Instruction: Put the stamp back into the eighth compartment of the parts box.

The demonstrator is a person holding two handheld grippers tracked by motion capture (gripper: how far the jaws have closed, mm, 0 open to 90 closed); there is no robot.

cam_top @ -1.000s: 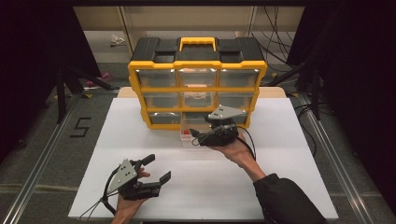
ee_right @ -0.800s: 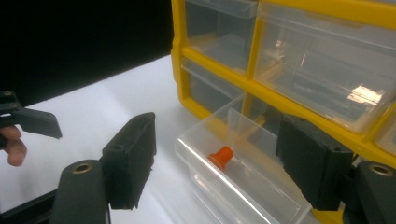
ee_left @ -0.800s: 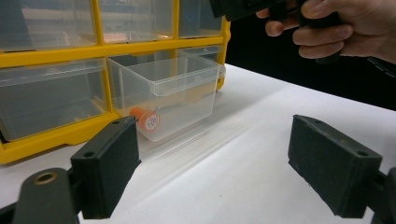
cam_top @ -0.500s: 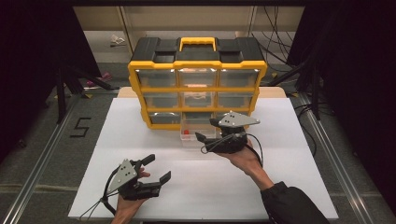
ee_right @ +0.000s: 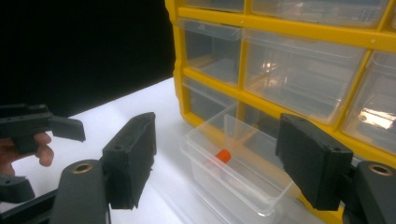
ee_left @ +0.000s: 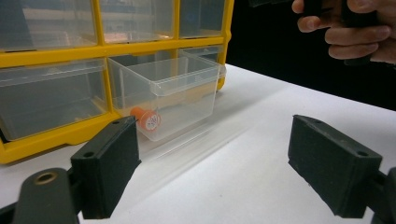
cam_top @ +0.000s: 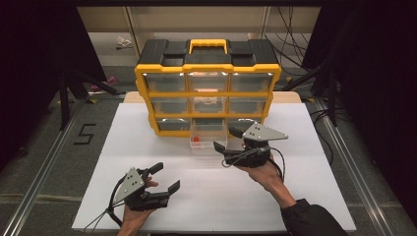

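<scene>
A yellow and black drawer cabinet (cam_top: 207, 86) stands at the back of the white table (cam_top: 295, 196). Its bottom middle clear drawer (cam_top: 208, 141) is pulled far out onto the table and holds a small orange cylinder (cam_top: 196, 139) (ee_left: 145, 119) (ee_right: 223, 155). My right gripper (cam_top: 226, 139) is open just to the right of the drawer, with empty jaws. My left gripper (cam_top: 165, 177) rests open near the front left of the table, well short of the drawer, with nothing between its jaws.
The cabinet's other clear drawers (cam_top: 166, 81) are pushed in. In the left gripper view the person's other hand (ee_left: 355, 32) shows at the top right. Dark floor and metal rails (cam_top: 39, 177) flank the table.
The right gripper has drawn back from the cabinet toward the front right, and the bottom middle drawer has come out with it. The left gripper has stayed put.
</scene>
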